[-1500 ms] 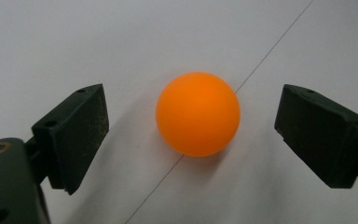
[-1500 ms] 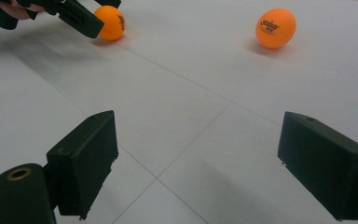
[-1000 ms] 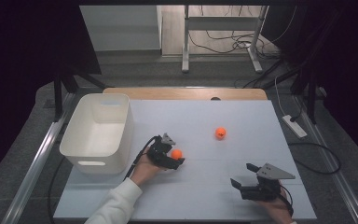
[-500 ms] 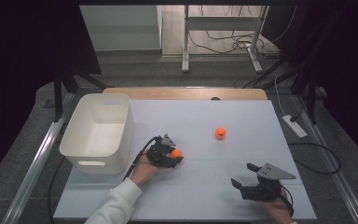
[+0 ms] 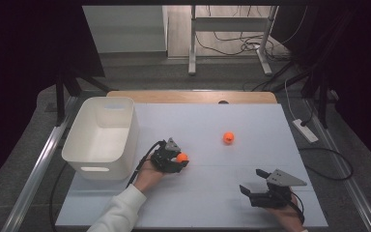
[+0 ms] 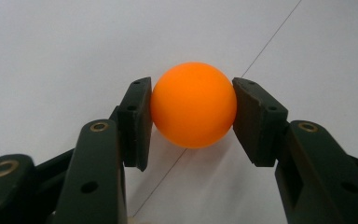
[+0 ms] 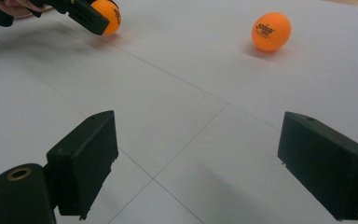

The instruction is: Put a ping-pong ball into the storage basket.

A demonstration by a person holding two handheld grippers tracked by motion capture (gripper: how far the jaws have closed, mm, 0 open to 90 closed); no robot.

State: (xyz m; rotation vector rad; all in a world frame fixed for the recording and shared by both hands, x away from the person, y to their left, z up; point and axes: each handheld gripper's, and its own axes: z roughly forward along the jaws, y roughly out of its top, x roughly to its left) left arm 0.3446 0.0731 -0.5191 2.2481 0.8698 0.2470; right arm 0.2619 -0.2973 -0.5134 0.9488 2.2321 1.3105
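On the white bench (image 5: 203, 125), the left hand-held gripper (image 5: 178, 159) is clamped around an orange ball (image 5: 181, 157); in the left gripper view both black pads (image 6: 137, 121) press against the sides of this held ball (image 6: 194, 105), which sits just above or on the bench surface, beside a thin dark line that crosses the top. A white sleeve (image 5: 121, 212) leads up to the hand holding that gripper, just right of a white plastic bin (image 5: 101, 135) that stands at the bench's left side. A second orange ball (image 5: 228, 137) lies free on the bench, well apart from both grippers, toward the middle right. In the right gripper view this loose ball (image 7: 271, 31) carries a small dark printed logo, too small to read; the held ball (image 7: 107, 16) shows a similar dark mark, also unreadable. The right hand-held gripper (image 5: 253, 191) hovers low near the bench's front right edge with its jaws spread wide and nothing between them, and a grey three-cornered plate (image 5: 284, 178) sits on top of it.
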